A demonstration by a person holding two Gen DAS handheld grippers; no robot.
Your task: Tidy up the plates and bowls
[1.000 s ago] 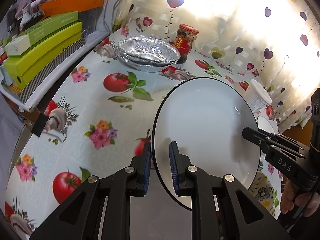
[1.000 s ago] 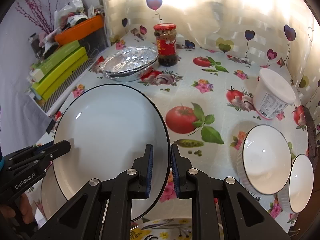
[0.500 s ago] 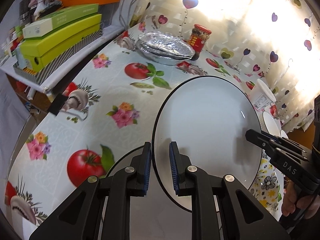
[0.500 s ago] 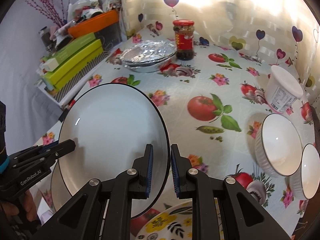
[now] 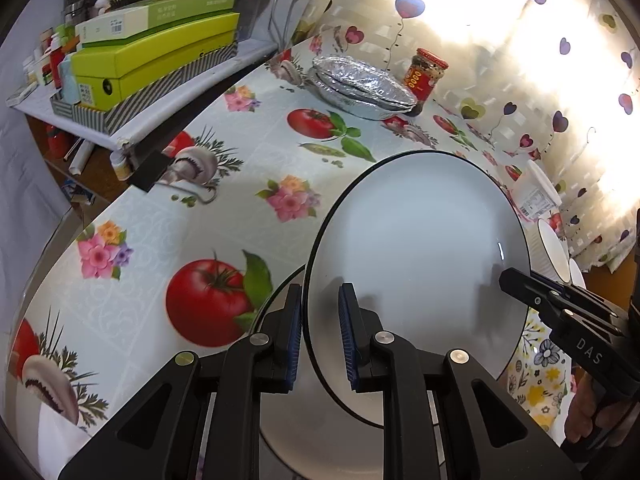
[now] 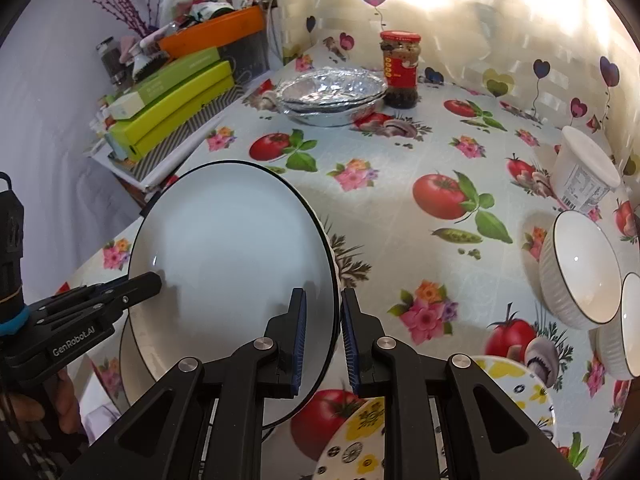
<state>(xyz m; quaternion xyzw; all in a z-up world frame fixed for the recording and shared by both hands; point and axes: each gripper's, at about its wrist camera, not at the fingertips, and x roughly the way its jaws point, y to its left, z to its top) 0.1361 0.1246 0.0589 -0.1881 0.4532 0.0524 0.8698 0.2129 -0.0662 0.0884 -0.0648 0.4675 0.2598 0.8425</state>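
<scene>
At the bottom centre of the left wrist view, our left hand-held gripper is closed down on the near rim of a white plate with a thin black edge, its blue pads on either side of the rim. At the bottom centre of the right wrist view, our right hand-held gripper pinches the opposite rim of the same white plate, so we hold it tilted above the table between both grippers. Just under it, at the lower left of the right view, we see a second white plate lying on the table. A flowered plate sits at the bottom right, and further right two ribbed white bowls stand side by side. Beyond them is a white lidded tub. At the far end, near the top centre, stacked foil pans sit beside a red-lidded jar.
</scene>
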